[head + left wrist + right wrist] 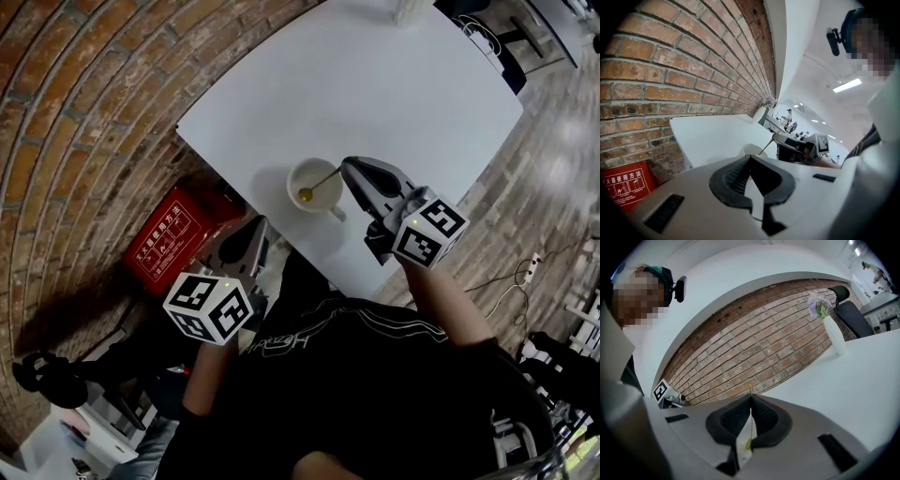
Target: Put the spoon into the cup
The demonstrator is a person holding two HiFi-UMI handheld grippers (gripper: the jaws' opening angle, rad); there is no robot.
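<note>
- The right tongs [348, 168] reach over the counter [375, 94] from its near edge, forearm stretched forward, their 2 jaws pinched tight on the spoon [322, 181] handle.
- The spoon slants down-left, its bowl inside the cup [292, 178] on the counter.
- The left tongs [256, 225] are held beside the counter's edge, tips together, empty.

Gold spoon [322, 184] tilted, bowl inside white cup [319, 211].
</note>
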